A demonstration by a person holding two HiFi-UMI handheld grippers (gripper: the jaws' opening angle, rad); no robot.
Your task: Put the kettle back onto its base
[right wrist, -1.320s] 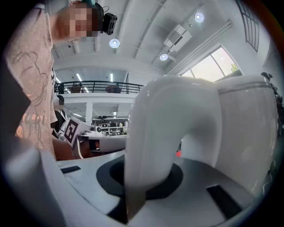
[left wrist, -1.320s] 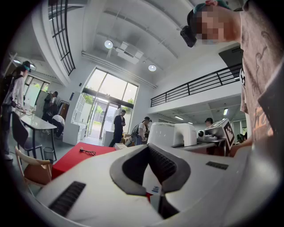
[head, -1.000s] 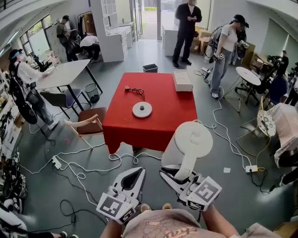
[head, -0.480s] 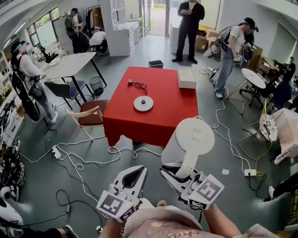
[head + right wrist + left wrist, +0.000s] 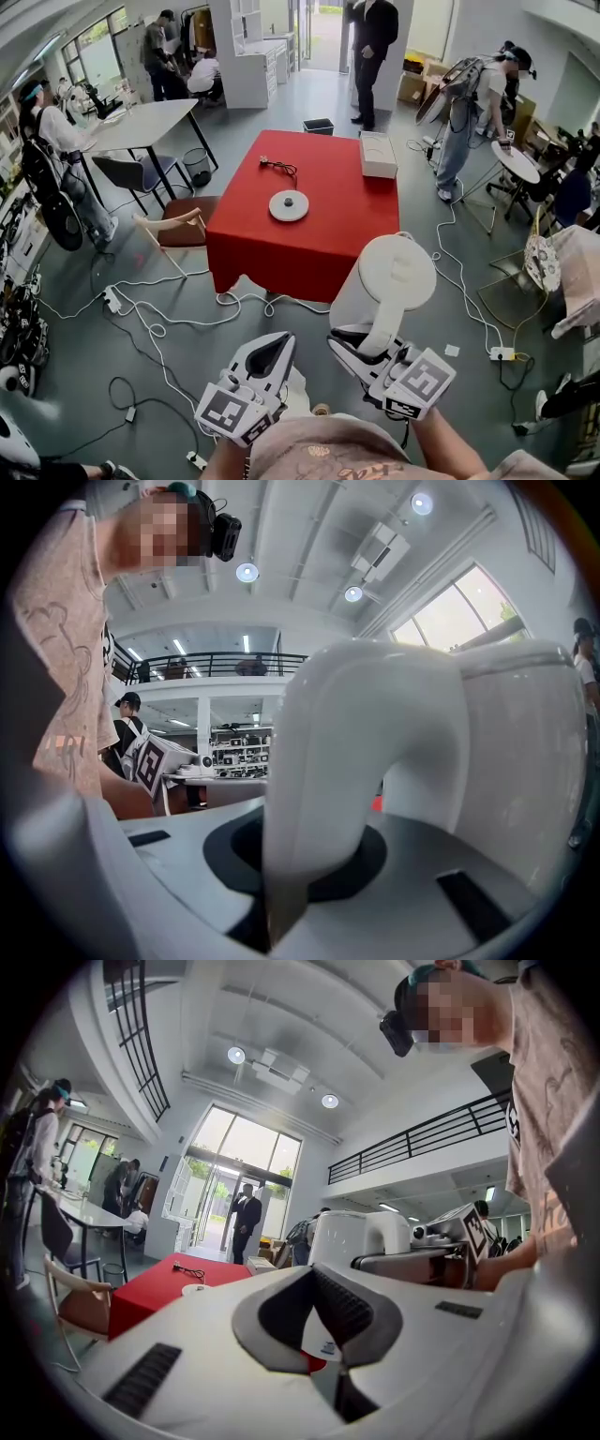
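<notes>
My right claw (image 5: 361, 339) is pinching the handle (image 5: 378, 323) of the white kettle (image 5: 394, 277), which hangs in the air well short of the red bench (image 5: 347, 234). The left claw (image 5: 270, 347) is pressed together and empty. The base (image 5: 289, 205) sits mid-bench, well apart from the kettle. The risks, as I judge them: the kettle pivoting in that narrow grip, cables (image 5: 187, 323) on the floor catching a foot, or a skewed landing shoving the loose base aside.
</notes>
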